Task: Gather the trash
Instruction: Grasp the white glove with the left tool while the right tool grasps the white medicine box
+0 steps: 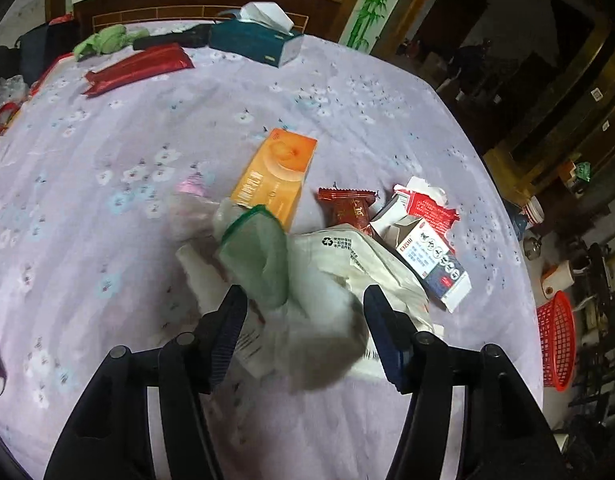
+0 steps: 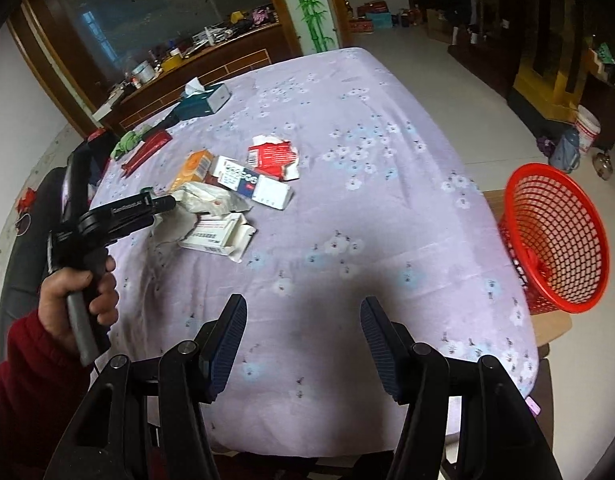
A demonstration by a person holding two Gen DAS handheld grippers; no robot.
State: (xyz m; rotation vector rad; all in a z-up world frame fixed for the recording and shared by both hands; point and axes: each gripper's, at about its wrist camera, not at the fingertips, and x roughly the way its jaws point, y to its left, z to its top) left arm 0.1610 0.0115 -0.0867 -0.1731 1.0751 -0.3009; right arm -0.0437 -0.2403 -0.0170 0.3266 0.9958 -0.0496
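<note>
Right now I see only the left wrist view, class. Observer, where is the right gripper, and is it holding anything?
Observer: The right gripper is open and empty, above bare tablecloth.
Operator: How does the red basket sit?
Observer: The red basket lies tipped on its side beside the table, mouth toward the right gripper.
Operator: Anything hidden by the white plastic bag?
Observer: An opened white carton lies beside the left gripper.

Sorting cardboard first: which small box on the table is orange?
The orange box, lying flat, farthest from the left gripper; the torn carton is white, red and blue.
</note>
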